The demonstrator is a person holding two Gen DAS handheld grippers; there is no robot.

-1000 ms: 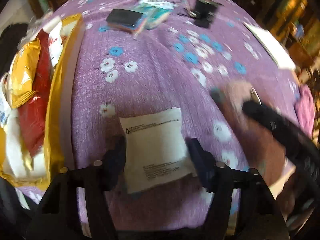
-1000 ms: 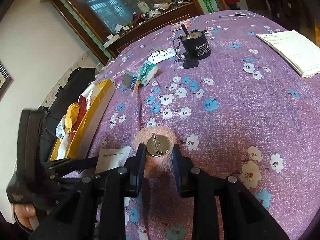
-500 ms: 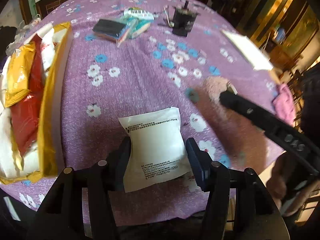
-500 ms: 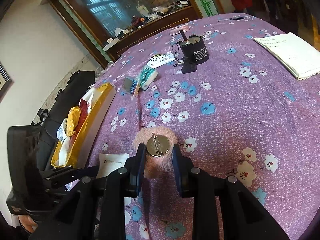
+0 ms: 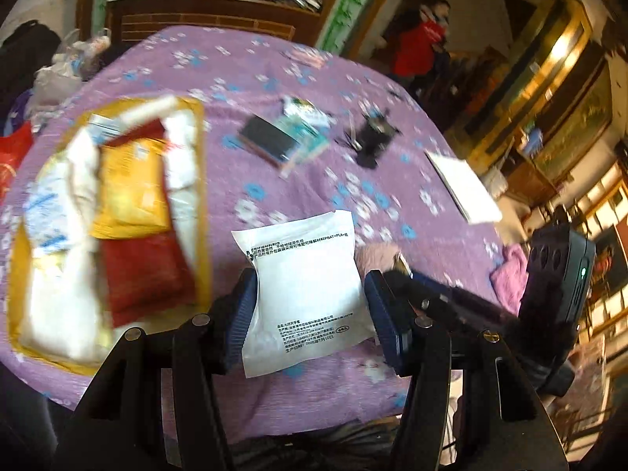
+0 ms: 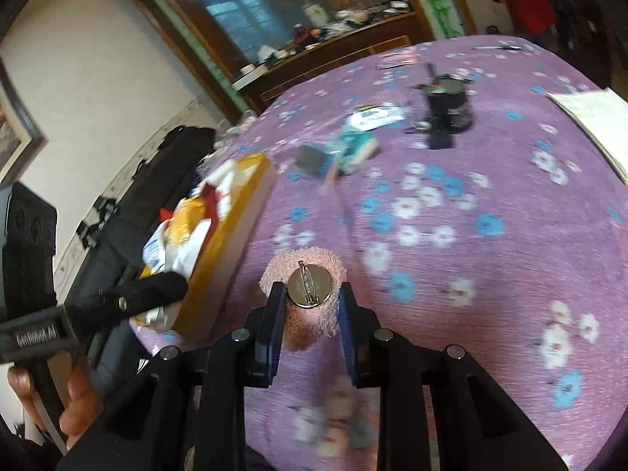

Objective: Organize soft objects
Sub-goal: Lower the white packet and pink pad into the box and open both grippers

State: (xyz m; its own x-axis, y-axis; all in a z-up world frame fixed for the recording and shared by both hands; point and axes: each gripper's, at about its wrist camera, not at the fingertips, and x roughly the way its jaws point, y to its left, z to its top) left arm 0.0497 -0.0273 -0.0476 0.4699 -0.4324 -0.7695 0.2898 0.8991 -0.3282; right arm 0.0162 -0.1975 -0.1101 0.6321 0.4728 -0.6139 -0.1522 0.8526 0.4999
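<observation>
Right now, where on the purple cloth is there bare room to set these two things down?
The flowered purple cloth is bare between the yellow tray and the white notebook. Near the black motor and teal packet it is crowded, and the tray is heaped with packets.

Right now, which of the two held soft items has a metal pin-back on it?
The pink fluffy piece in the right tongs: a round silver pin-back faces the camera. The white packet in the left tongs shows only printed text.

Dark wooden sideboard (image 6: 337, 55) — white wall (image 6: 98, 70)
</observation>
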